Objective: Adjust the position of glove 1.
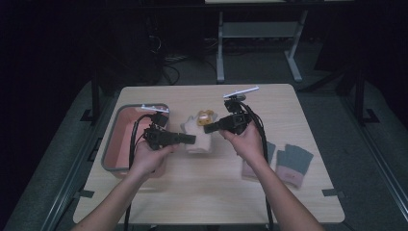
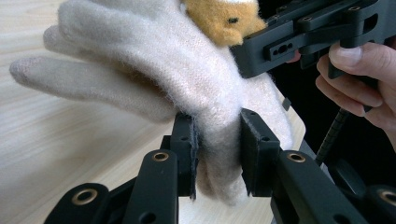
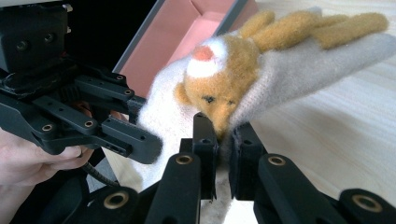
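A fuzzy cream glove (image 1: 198, 134) with an orange plush animal face (image 1: 207, 116) on its back hangs just above the table between my two grippers. My left gripper (image 1: 192, 139) is shut on the glove's cuff edge (image 2: 219, 154), its pads (image 2: 187, 149) pinching the cream knit. My right gripper (image 1: 208, 128) is shut on the opposite side of the glove (image 3: 261, 88), right under the animal face (image 3: 215, 79). The glove's fingers (image 2: 88, 79) droop toward the tabletop.
A grey bin with a pink inside (image 1: 122, 139) stands at the table's left, partly under my left hand. A pair of grey and pink gloves (image 1: 291, 163) lies at the right. Bare wood tabletop (image 1: 207, 192) spreads in front.
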Motion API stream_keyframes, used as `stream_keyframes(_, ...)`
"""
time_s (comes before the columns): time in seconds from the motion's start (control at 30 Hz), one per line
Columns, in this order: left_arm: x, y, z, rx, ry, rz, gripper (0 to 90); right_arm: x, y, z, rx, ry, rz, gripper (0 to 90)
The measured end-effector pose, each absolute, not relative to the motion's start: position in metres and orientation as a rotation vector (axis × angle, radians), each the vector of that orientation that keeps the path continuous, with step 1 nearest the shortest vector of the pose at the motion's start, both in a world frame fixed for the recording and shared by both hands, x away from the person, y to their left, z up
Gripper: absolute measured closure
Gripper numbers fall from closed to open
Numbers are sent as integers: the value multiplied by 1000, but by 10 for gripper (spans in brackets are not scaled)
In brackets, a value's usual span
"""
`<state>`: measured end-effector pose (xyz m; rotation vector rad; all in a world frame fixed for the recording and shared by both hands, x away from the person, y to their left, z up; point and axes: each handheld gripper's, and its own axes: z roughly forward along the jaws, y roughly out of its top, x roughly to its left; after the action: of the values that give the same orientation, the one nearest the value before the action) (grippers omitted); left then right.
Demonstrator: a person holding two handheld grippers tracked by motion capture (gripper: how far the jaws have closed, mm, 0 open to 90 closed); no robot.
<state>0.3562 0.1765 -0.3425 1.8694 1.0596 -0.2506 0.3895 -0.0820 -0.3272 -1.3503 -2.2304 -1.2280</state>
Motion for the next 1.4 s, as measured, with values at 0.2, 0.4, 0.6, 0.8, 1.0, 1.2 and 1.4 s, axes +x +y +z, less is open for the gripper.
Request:
stream_keyframes(0.2,359,183,-334,1869,1054,-237,697,394,-76,-319,-1339,-2232,-1242,829)
stream_keyframes(0.4,362,190,-325,1879,1044,-222,697,398,-70,-311,-1321,-2243,-1246,829)
stream_keyframes(0.6,364,194,-317,1869,1043,-213,697,402,-66,-302,-1307,-2248,-1249,829)
stream_keyframes(0.8,366,198,-309,1877,1043,-190,698,406,-61,-297,-1292,-2248,-1261,829)
stream_keyframes(1.0,367,209,-305,1877,1047,-177,697,410,-52,-294,-1272,-2241,-1264,829)
stream_keyframes(1.2,367,224,-299,1865,1057,-164,697,414,-40,-289,-1256,-2242,-1269,829)
stream_keyframes(1.4,366,238,-295,1856,1065,-159,697,417,-22,-283,-1221,-2254,-1269,829)
